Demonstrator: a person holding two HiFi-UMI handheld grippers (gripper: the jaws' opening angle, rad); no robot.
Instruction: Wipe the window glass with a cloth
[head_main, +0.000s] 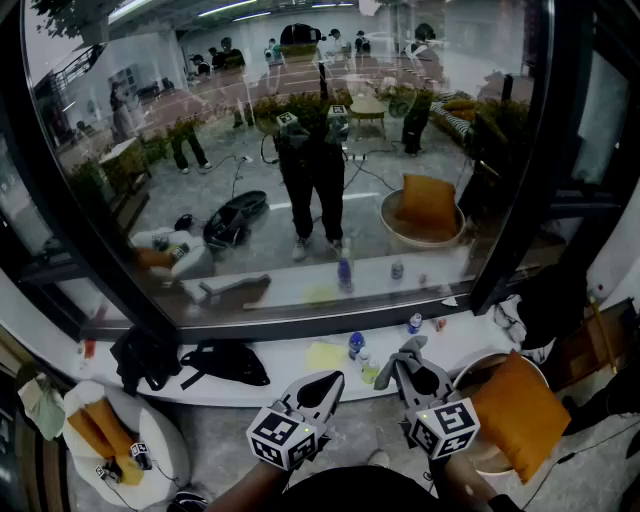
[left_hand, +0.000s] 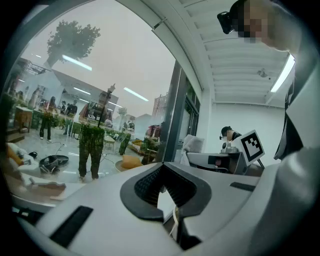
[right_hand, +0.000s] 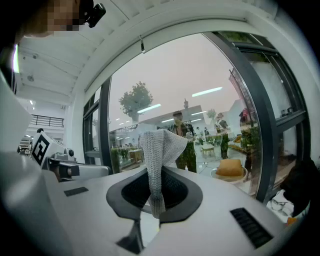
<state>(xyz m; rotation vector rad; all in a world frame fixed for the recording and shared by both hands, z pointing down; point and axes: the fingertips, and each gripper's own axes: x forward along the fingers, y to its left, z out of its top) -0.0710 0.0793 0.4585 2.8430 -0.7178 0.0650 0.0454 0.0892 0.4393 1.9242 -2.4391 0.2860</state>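
- While its fingers pinch the grey knit cloth (right_hand: 161, 147), the right gripper (right_hand: 159, 172) faces the window glass (head_main: 300, 150).
- Left gripper (left_hand: 162, 170), likewise facing the window glass, has its fingers closed and empty.

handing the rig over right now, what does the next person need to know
Left gripper: shut, nothing in it.
Right gripper: shut on the grey cloth, which stands up out of the jaws.
Both are held low, short of the window glass, and the cloth is not touching it.
Done: the cloth is picked up. The pictures show no sign of wiping.
Left: raise the cloth to the glass and wipe across it. Mind the bottles on the sill below.
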